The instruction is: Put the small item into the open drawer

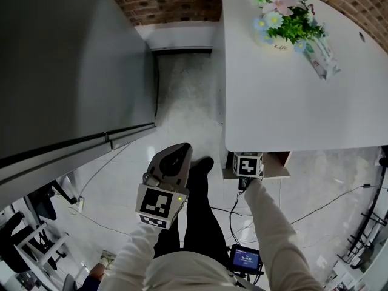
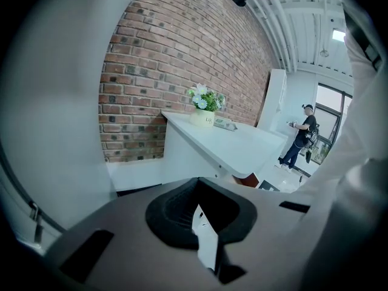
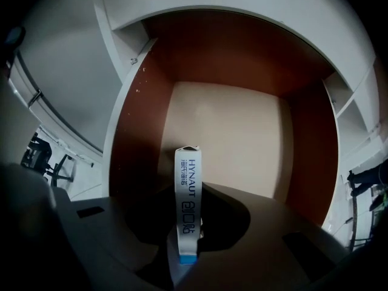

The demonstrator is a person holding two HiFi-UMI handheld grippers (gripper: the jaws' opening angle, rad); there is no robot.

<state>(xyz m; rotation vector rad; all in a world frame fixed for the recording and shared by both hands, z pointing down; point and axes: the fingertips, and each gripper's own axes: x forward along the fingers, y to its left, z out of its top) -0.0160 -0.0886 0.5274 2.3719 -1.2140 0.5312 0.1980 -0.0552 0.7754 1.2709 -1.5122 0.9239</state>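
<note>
Right gripper view shows your right gripper (image 3: 185,247) clamped on a narrow white packet (image 3: 187,183) printed HYNAUT, with a blue band at its lower end. The packet stands upright between the jaws. Beyond it lies the open drawer (image 3: 136,132), with brown side walls and a pale bottom, and the packet is held over that bottom. In the head view, that gripper (image 1: 247,165) sits at the drawer (image 1: 276,161), just under the edge of the white counter (image 1: 285,96). Your left gripper (image 1: 176,155) hangs well apart from the drawer over the floor. Its jaws are together, with only a pale sliver at their seam.
</note>
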